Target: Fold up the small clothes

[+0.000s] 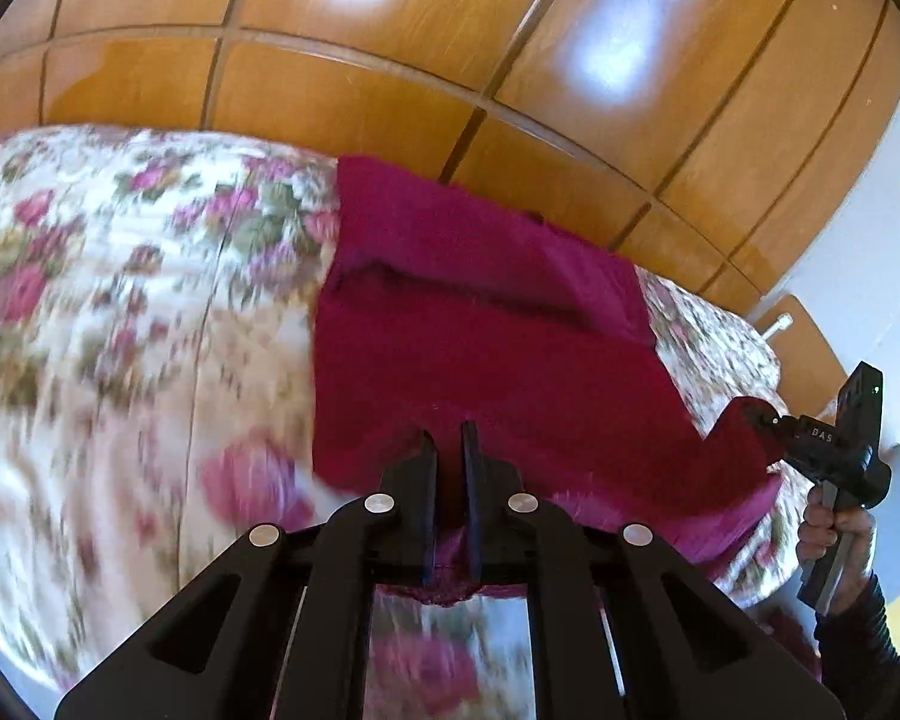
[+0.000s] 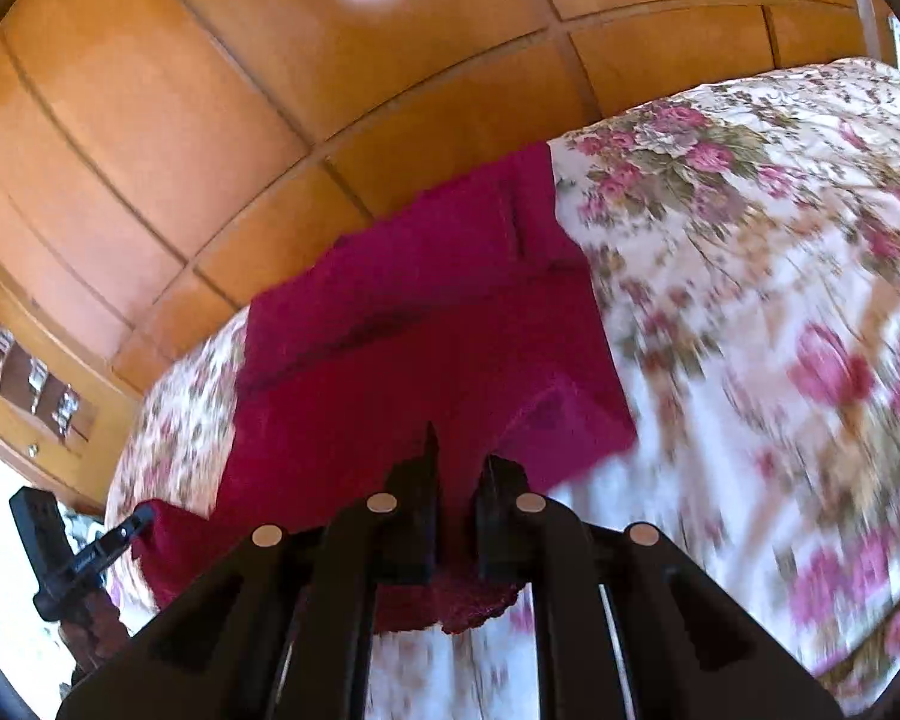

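Observation:
A dark magenta knitted garment (image 1: 486,324) lies on a floral bedspread (image 1: 120,300), its far part folded over. My left gripper (image 1: 449,435) is shut on the garment's near edge, with cloth between the fingers. My right gripper (image 2: 462,450) is shut on the other near corner of the garment (image 2: 414,336). The right gripper also shows in the left wrist view (image 1: 765,420), pinching a raised corner. The left gripper shows in the right wrist view (image 2: 144,519), pinching the far left corner. The near edge is lifted off the bed.
A glossy wooden wardrobe (image 1: 390,30) stands behind the bed. The floral bedspread (image 2: 780,300) spreads wide to the outer side of each gripper. A wooden cabinet with small items (image 2: 36,390) is at the left of the right wrist view. A wooden nightstand (image 1: 801,336) stands at the bed's right.

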### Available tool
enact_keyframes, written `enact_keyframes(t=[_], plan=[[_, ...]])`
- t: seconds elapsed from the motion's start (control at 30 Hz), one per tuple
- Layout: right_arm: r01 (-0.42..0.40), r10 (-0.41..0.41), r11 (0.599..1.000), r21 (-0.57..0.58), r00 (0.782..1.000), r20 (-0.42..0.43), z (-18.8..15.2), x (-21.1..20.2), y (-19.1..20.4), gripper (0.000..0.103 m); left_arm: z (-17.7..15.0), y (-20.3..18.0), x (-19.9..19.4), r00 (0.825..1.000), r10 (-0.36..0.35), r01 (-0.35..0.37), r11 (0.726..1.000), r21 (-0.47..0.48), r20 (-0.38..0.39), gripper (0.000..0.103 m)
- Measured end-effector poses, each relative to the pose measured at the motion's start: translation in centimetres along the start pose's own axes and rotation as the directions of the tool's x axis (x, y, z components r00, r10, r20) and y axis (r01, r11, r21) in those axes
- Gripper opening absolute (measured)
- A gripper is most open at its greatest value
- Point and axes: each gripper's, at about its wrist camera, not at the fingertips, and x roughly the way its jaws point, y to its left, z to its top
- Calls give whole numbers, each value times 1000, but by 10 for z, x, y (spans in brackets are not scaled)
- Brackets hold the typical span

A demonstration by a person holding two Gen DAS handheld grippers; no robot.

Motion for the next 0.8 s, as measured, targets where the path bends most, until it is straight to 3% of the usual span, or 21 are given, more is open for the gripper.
enact_keyframes(t=[0.13, 0.17, 0.2, 0.23, 0.27, 0.3, 0.33, 0.37, 0.47, 0.63, 0.7, 0.8], plan=[[42, -43, 999, -8, 999, -26, 35, 39, -2, 8, 38, 17, 33, 1000, 15, -17, 997, -74, -25, 6], [37, -38, 999, -11, 999, -31, 40, 46, -2, 12, 49, 23, 43, 999, 18, -21, 995, -101, -35, 9], [31, -31, 999, -4, 999, -32, 47, 51, -4, 22, 57, 27, 49, 999, 30, -34, 992, -120, -35, 14], [15, -15, 1000, 9, 1000, -26, 54, 56, -6, 35, 67, 32, 55, 999, 41, -46, 989, -140, -33, 29], [8, -8, 1000, 19, 1000, -5, 60, 56, -8, 64, 74, 36, 58, 999, 42, -45, 986, -161, -23, 49], [14, -15, 1000, 25, 1000, 23, 63, 53, -9, 74, 79, 40, 57, 998, 60, -59, 980, -188, 0, 61], [10, -11, 1000, 26, 999, 42, 66, 49, -10, 74, 82, 45, 54, 996, 82, -73, 974, -216, 34, 74], [0, -1, 1000, 26, 999, 47, 68, 47, -13, 75, 84, 52, 51, 994, 91, -73, 968, -239, 67, 75], [16, -16, 1000, 10, 999, 49, 55, 35, -29, 83, 77, 67, 44, 995, 78, -60, 963, -262, 57, 75], [103, -108, 992, -78, 992, -67, 11, 48, -51, 82, 25, 62, 51, 995, 86, -91, 988, -128, -46, 75], [122, -130, 989, -89, 986, -100, 1, 61, -55, 69, 10, 54, 61, 992, 94, -103, 989, -104, -88, 75], [118, -126, 990, -80, 986, -107, -3, 77, -58, 49, -2, 44, 78, 989, 72, -83, 994, -76, -131, 50]])
